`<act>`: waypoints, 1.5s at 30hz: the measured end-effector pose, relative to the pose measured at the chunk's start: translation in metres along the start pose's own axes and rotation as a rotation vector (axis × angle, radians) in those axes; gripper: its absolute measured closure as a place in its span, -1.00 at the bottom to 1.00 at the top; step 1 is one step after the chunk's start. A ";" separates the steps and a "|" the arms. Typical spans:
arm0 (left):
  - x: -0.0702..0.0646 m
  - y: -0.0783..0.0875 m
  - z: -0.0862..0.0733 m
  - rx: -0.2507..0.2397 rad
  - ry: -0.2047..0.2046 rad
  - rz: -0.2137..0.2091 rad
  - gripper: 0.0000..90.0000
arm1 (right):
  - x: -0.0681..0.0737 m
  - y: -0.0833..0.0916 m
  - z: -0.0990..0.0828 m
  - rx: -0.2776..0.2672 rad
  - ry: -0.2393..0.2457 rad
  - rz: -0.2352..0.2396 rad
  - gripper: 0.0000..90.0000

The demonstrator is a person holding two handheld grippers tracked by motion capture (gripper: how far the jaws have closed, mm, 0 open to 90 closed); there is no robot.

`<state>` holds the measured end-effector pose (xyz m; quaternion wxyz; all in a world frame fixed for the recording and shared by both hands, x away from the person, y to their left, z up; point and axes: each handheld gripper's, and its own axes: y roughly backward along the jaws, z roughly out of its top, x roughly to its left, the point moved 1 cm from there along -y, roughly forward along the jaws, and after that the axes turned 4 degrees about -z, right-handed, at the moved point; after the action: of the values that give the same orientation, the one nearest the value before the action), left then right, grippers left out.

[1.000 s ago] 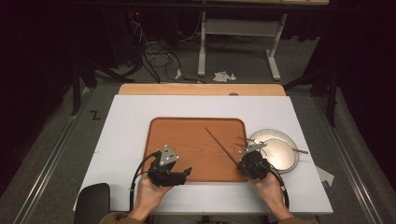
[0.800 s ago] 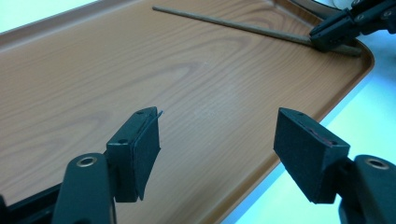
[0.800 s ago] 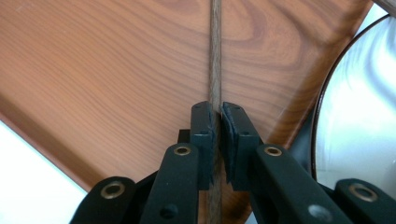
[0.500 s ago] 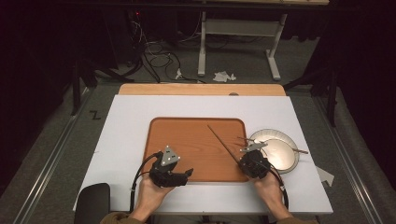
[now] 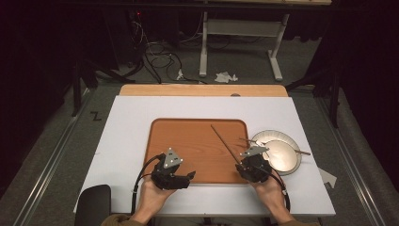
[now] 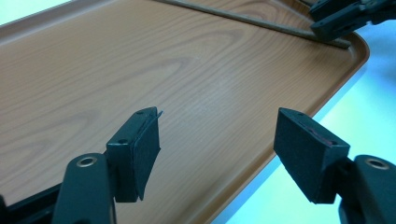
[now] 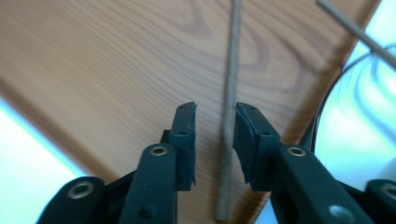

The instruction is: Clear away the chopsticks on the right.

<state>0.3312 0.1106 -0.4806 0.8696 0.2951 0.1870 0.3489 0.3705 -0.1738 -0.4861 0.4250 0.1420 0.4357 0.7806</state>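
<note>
left gripper (image 6: 217, 154): spread wide, holding zilch, hovering over near edge of wooden tray (image 6: 140, 70) | right gripper (image 7: 214, 140): nearly closed around thin brown stick (image 7: 229, 93), small gaps each side, can't tell if pads touch | stick runs straight ahead between the jaws, flat on tray | silver plate (image 5: 277, 151) just right of right gripper, second stick (image 7: 355, 30) across it

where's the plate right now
In the high view the plate sits on the white table, just right of the wooden tray, beside the right gripper.

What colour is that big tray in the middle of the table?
The tray is orange-brown with a wood-grain pattern, clearest in the left gripper view.
</note>
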 end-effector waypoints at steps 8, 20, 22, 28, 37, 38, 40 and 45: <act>0.001 -0.001 -0.001 0.007 0.006 0.006 -0.31 | -0.006 0.022 0.003 -0.079 0.017 0.118 0.37; 0.001 0.000 -0.001 -0.005 0.019 0.014 -0.31 | -0.038 0.065 0.007 -0.224 0.024 0.164 0.50; 0.002 0.001 0.000 -0.003 0.017 0.011 -0.31 | -0.046 0.072 0.007 -0.244 0.025 0.173 0.53; 0.003 0.000 0.000 -0.003 0.023 0.011 -0.31 | -0.079 0.090 0.004 -0.256 -0.018 0.106 0.53; 0.003 0.000 0.001 0.001 0.025 0.009 -0.27 | -0.132 0.108 -0.006 -0.225 -0.089 0.004 0.61; 0.003 0.000 0.001 0.002 0.024 0.008 -0.27 | -0.138 0.108 -0.008 -0.218 -0.097 -0.003 0.62; 0.003 0.000 0.001 -0.001 0.025 0.005 -0.27 | -0.148 0.105 -0.011 -0.200 -0.125 -0.016 0.64; 0.004 -0.001 0.001 -0.002 0.029 0.013 -0.29 | -0.170 0.091 -0.022 -0.124 -0.138 -0.048 0.66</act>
<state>0.3350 0.1125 -0.4804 0.8648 0.2904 0.1976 0.3588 0.4099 -0.3434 -0.4010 0.4804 0.1586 0.3596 0.7841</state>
